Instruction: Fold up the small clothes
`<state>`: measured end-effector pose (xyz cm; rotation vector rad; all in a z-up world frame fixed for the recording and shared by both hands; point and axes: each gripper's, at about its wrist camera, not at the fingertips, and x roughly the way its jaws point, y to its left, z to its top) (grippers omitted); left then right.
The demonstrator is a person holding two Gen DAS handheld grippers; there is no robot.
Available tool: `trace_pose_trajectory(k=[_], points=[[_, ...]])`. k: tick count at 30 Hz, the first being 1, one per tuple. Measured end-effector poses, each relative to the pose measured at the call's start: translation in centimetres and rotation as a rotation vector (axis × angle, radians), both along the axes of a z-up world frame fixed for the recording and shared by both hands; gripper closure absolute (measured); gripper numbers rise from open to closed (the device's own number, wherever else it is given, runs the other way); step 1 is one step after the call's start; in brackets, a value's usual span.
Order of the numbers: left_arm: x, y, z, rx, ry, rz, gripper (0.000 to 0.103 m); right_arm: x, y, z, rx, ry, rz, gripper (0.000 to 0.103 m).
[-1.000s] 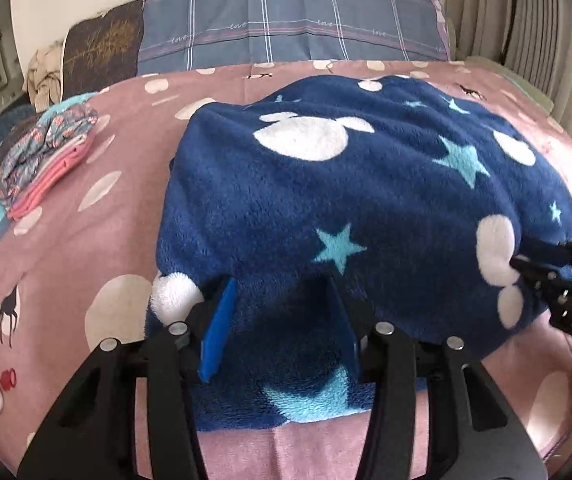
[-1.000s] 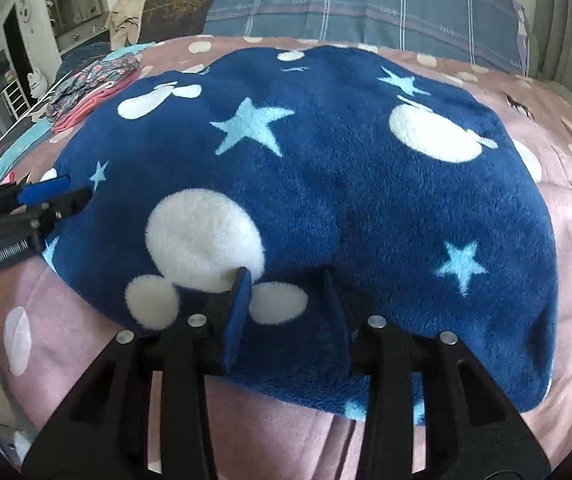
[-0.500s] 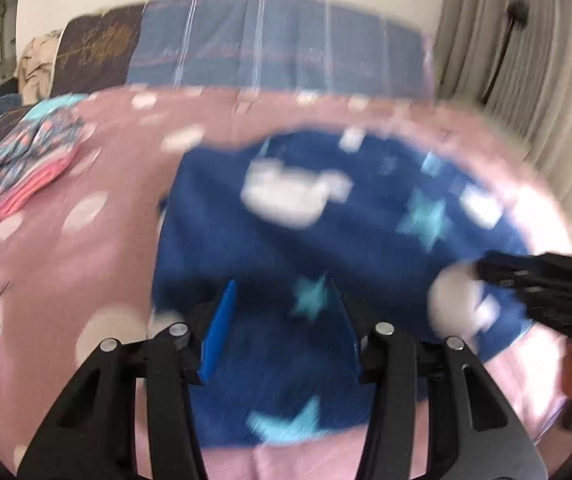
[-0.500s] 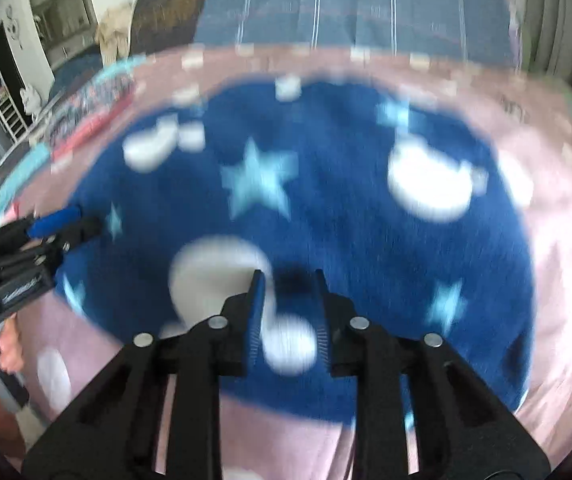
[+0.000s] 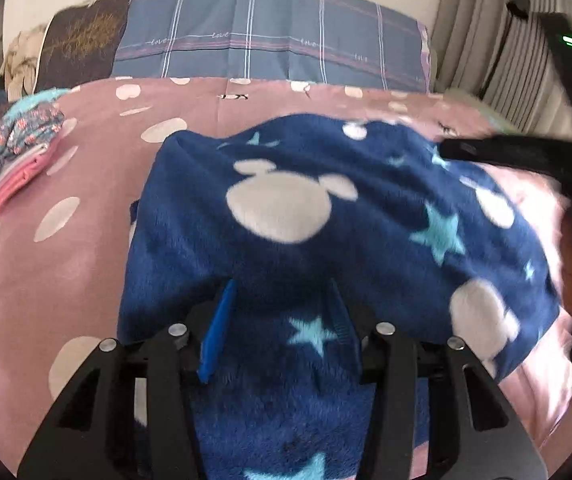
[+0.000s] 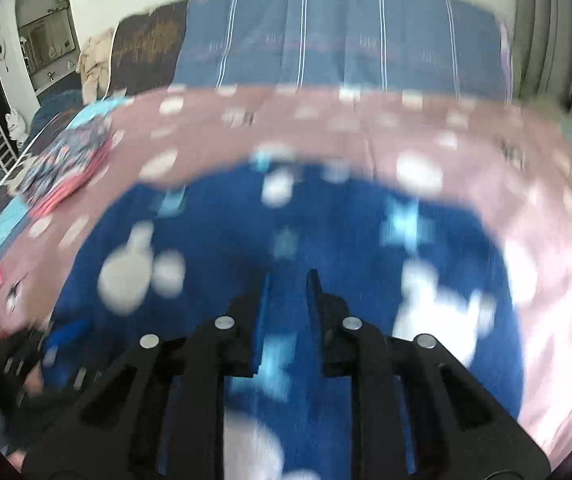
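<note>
Since a second ago both our grippers have lifted the near edge of the navy fleece garment (image 5: 286,208) up off the pink spotted bedspread (image 5: 85,184). Our left gripper (image 5: 281,320) has fleece bunched between its fingers, though they look fairly wide apart, so we can't tell if it's really clamped. Our right gripper (image 6: 288,296) is pinched narrow on the fleece. Folded clothes (image 5: 9,160) sit far left.

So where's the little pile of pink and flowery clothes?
The pile of folded clothes sits at the left edge of the pink spotted bedspread in both wrist views, left of the blue fleece and apart from it, below the dark pillow.
</note>
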<state>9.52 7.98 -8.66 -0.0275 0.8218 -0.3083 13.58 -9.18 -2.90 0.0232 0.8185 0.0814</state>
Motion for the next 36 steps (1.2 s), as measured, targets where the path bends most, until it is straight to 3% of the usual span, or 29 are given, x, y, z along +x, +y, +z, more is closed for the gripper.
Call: trace_pose_trajectory(k=[2, 4, 5, 7, 10, 12, 14, 16, 19, 22, 24, 26, 28, 30, 36], points=[[0.7, -0.1, -0.9, 0.021, 0.031, 0.01, 0.051, 4.8, -0.6, -2.1, 0.055, 0.113, -0.042, 0.083], [0.3, -0.3, -1.3, 0.043, 0.008, -0.005, 0.051, 9.5, -0.5, -7.7, -0.001, 0.33, -0.034, 0.083], [0.1, -0.4, -1.4, 0.06, -0.007, -0.014, 0.051, 10.5, -0.4, -9.8, -0.027, 0.334, -0.013, 0.087], [-0.5, -0.5, -1.4, 0.08, -0.022, -0.023, 0.051, 9.9, 0.1, -8.9, -0.068, 0.309, -0.022, 0.087], [-0.9, 0.8, -0.6, 0.013, -0.005, -0.026, 0.051, 7.9, 0.6, -7.4, -0.103, 0.236, 0.016, 0.085], [-1.6, 2.5, 0.3, -0.056, -0.001, -0.007, 0.05, 5.9, -1.3, -5.6, 0.016, 0.196, -0.017, 0.081], [-2.4, 4.2, 1.1, -0.077, -0.024, 0.029, 0.045, 3.0, -2.7, -3.7, 0.134, 0.169, -0.009, 0.078], [-3.2, 6.2, 1.8, -0.078, -0.051, 0.076, 0.044, 0.2, -2.6, -2.5, 0.134, 0.134, 0.021, 0.077], [-3.8, 9.6, 2.2, -0.115, -0.051, 0.159, 0.044, -4.3, 0.8, -0.9, 0.071, 0.072, 0.162, 0.065], [-3.9, 12.4, 1.9, -0.162, -0.022, 0.236, 0.044, -10.0, 5.6, -0.7, -0.024, -0.031, 0.397, 0.047], [-4.4, 13.9, 1.9, -0.195, -0.011, 0.27, 0.044, -14.0, 9.6, -2.1, -0.186, -0.155, 0.547, 0.036], [-5.0, 15.4, 1.8, -0.218, -0.005, 0.293, 0.044, -17.3, 12.8, -4.4, -0.362, -0.242, 0.66, 0.031], [-5.6, 16.7, 1.7, -0.237, -0.002, 0.309, 0.044, -18.5, 14.7, -6.1, -0.432, -0.247, 0.73, 0.03], [-5.8, 17.5, 1.5, -0.264, 0.011, 0.316, 0.041, -19.2, 16.0, -7.3, -0.458, -0.239, 0.767, 0.027], [-4.8, 17.7, -0.4, -0.381, 0.085, 0.249, 0.039, -17.2, 18.9, -9.2, -0.535, -0.198, 0.681, 0.026]])
